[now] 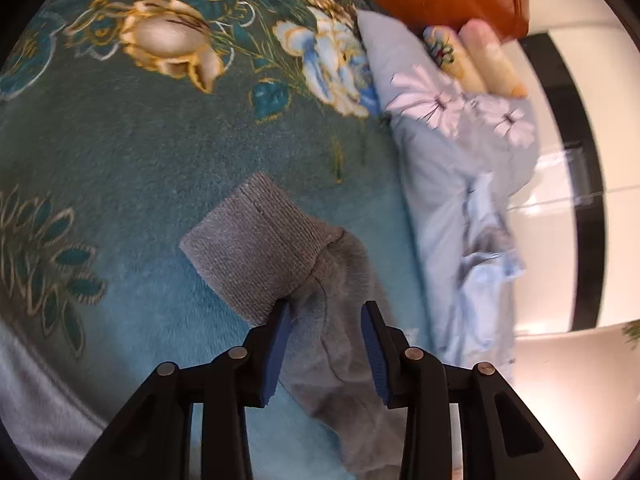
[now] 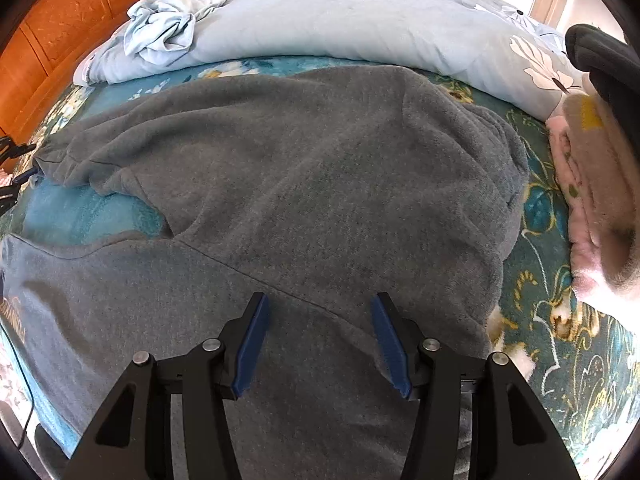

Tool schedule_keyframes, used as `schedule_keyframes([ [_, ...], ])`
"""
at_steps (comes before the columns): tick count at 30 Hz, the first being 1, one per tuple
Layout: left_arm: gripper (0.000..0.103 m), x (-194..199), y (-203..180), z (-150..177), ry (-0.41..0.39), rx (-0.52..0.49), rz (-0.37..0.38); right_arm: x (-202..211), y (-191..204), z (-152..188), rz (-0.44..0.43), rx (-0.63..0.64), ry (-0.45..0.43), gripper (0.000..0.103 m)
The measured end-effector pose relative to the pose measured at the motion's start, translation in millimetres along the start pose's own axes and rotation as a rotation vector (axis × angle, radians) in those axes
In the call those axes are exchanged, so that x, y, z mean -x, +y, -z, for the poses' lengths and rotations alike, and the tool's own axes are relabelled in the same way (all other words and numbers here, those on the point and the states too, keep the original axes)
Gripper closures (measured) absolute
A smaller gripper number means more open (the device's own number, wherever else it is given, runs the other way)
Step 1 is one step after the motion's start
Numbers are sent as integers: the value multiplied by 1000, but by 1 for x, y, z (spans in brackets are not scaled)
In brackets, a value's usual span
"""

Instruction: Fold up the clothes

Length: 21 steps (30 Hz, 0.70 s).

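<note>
A grey fleece sweatshirt (image 2: 304, 184) lies spread on the teal floral blanket (image 2: 556, 320) of a bed. In the left wrist view its sleeve (image 1: 340, 320) with a ribbed cuff (image 1: 256, 240) stretches across the blanket (image 1: 160, 160). My left gripper (image 1: 326, 312) is open, its jaws astride the sleeve just behind the cuff, with no grip on it. My right gripper (image 2: 318, 304) is open over the sweatshirt body near a seam, holding nothing. The left gripper tip (image 2: 16, 152) shows at the far left edge by the sleeve end.
A light blue floral duvet (image 2: 340, 20) lies bunched along the far side, with a crumpled blue cloth (image 2: 160, 28) on it. An orange wooden headboard (image 2: 52, 40) stands at the left. Pink and beige folded clothes (image 2: 592, 208) are stacked at the right. Pillows (image 1: 476, 60) lie by the headboard.
</note>
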<state>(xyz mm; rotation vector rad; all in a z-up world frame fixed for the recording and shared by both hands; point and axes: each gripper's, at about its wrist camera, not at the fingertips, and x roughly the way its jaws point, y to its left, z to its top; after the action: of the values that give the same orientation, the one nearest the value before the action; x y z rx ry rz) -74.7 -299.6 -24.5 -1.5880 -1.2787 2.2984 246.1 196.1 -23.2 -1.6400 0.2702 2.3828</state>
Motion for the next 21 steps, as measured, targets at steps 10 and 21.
schedule_keyframes([
  [10, 97, 18, -21, -6, -58, -54, 98, -7, 2, 2, 23, -6, 19, 48],
  [21, 97, 53, 72, -13, -111, 27, 1, -11, 5, 7, 33, -35, -5, 48],
])
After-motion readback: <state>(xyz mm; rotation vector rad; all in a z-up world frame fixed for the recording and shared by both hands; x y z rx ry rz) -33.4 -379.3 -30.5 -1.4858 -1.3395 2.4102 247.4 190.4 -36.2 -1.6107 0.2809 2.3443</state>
